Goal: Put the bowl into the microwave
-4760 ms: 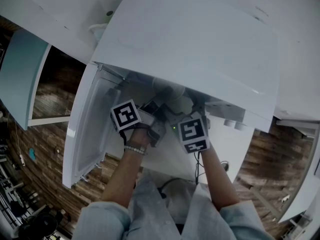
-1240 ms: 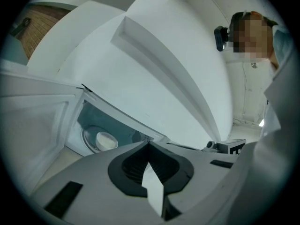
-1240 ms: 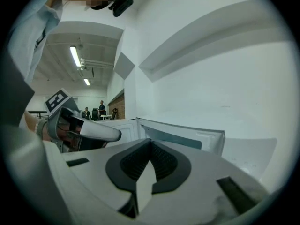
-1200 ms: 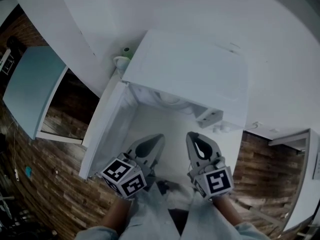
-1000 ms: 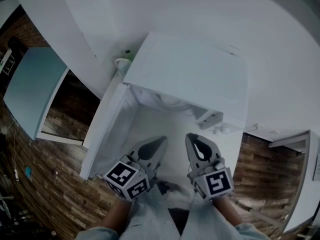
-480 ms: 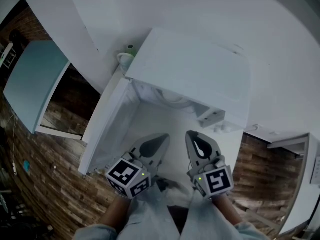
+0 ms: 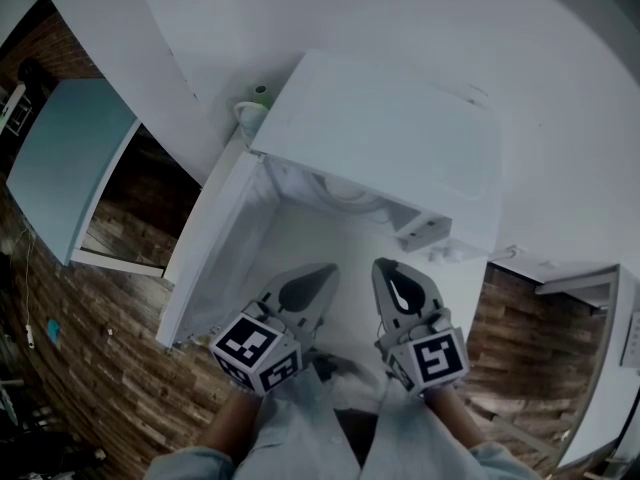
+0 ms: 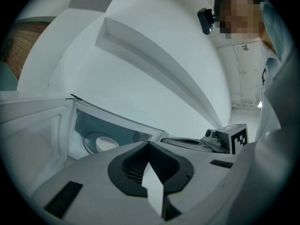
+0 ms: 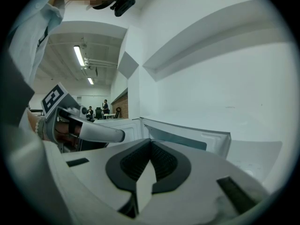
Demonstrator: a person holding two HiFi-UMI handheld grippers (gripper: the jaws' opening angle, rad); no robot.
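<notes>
The white microwave (image 7: 390, 138) stands with its door (image 7: 215, 258) swung open to the left. Inside, a pale bowl (image 8: 101, 143) sits on the turntable, and its rim (image 7: 345, 193) shows just under the top edge in the head view. My left gripper (image 7: 328, 268) and right gripper (image 7: 383, 265) hover side by side in front of the opening, apart from the bowl. Both are shut with nothing between the jaws. The shut left tips (image 8: 149, 144) point at the cavity. The right tips (image 9: 150, 140) point at the microwave's right side.
A small cup with a green top (image 7: 252, 113) stands behind the microwave's left corner. A teal-topped table (image 7: 65, 158) is at the left over a wooden floor. White counter (image 7: 330, 238) lies between the grippers and the cavity. People sit far off in the room (image 9: 101, 109).
Since the earliest frame both grippers have drawn back out of the microwave's opening, and the bowl stays inside. Over the last second nothing has moved.
</notes>
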